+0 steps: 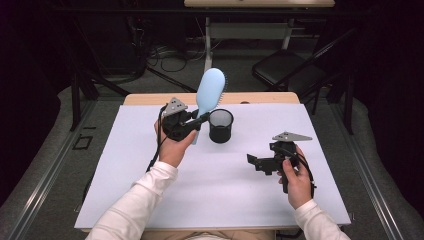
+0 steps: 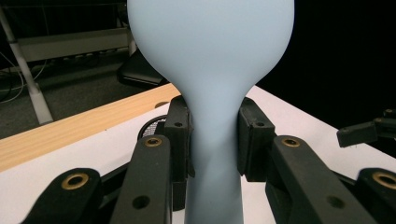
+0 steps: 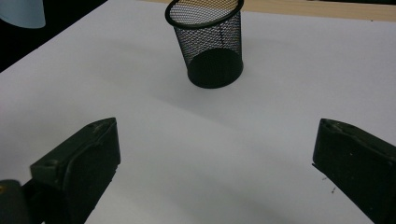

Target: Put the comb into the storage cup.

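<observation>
Overhead light falls brightly on the white bench [image 1: 150, 165], while the room beyond it sinks into near black. The mesh cup [image 3: 208, 42] casts a soft shadow toward the camera. Close claw parts look blurred in both gripper views.

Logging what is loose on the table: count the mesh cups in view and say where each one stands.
1. The black mesh cup stands upright on the white table, far centre, right of the blue hairbrush held by the left gripper.

Beyond my counter [image 1: 150, 200] — white top, wooden far edge — a black folding chair [image 1: 285, 70] stands on the grey floor [image 1: 50, 130], cables [image 1: 165, 55] tangled near a pale desk frame [image 1: 250, 32].
</observation>
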`<state>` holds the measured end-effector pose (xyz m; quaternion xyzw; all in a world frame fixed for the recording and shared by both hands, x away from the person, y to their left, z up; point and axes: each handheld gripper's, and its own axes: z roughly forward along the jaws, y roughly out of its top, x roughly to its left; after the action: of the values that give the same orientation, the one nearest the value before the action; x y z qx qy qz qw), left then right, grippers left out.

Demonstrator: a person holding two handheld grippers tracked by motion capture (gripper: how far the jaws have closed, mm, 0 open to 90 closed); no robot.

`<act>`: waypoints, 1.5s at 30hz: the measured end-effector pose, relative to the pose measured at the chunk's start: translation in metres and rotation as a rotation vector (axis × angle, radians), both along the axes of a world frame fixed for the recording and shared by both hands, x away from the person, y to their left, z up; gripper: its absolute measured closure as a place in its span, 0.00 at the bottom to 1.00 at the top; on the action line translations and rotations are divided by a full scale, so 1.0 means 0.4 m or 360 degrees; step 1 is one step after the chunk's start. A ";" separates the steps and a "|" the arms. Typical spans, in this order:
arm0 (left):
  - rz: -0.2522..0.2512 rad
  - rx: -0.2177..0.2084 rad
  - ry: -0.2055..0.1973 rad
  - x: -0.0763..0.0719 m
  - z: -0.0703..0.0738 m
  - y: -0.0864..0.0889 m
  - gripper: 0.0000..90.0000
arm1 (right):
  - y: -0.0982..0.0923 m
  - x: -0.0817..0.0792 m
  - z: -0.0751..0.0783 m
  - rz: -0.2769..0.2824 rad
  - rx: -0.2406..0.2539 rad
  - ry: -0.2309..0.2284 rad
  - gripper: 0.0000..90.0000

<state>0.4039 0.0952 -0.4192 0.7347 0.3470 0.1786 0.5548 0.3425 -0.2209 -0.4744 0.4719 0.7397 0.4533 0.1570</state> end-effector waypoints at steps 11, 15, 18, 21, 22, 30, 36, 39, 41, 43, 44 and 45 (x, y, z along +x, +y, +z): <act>-0.0004 0.0007 0.0002 0.000 -0.002 -0.003 0.77 | 0.009 0.039 0.029 0.0005 0.0007 0.0045 0.02; -0.0004 0.0005 0.0003 0.000 -0.002 -0.003 0.77 | 0.010 0.049 0.033 0.0005 0.0004 0.0050 0.02; -0.0003 0.0004 0.0003 0.000 -0.002 -0.002 0.77 | 0.011 0.061 0.038 -0.0024 -0.0022 0.0035 0.08; -0.0001 0.0002 0.0001 0.000 -0.001 -0.002 0.77 | 0.016 0.069 0.042 -0.0018 -0.0016 0.0046 0.08; -0.0001 0.0002 0.0001 0.000 -0.001 -0.002 0.77 | 0.018 0.071 0.043 -0.0009 -0.0021 0.0048 0.08; -0.0005 0.0000 -0.0004 -0.001 0.001 0.000 0.77 | 0.031 0.086 0.064 0.0009 -0.0044 0.0031 0.08; 0.0000 -0.0004 -0.0002 -0.001 0.001 0.001 0.77 | 0.034 0.102 0.090 0.0001 -0.0055 0.0007 0.09; 0.0001 -0.0006 0.0001 -0.001 0.001 0.001 0.77 | 0.041 0.109 0.104 0.0006 -0.0068 -0.0006 0.09; -0.0005 -0.0004 -0.0001 -0.001 0.000 0.000 0.77 | 0.047 0.115 0.113 0.0009 -0.0080 -0.0010 0.08; -0.0009 -0.0005 -0.0004 -0.002 0.000 -0.002 0.77 | 0.053 0.122 0.119 0.0009 -0.0087 0.0006 0.05; -0.0009 -0.0005 -0.0004 -0.002 0.000 -0.002 0.77 | 0.053 0.122 0.119 0.0009 -0.0087 0.0006 0.05; -0.0009 -0.0006 -0.0006 -0.002 -0.001 -0.003 0.77 | 0.058 0.129 0.123 0.0011 -0.0088 0.0017 0.03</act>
<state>0.4032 0.0941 -0.4194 0.7343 0.3443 0.1778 0.5574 0.3943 -0.1978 -0.4250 0.4672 0.7544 0.4307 0.1644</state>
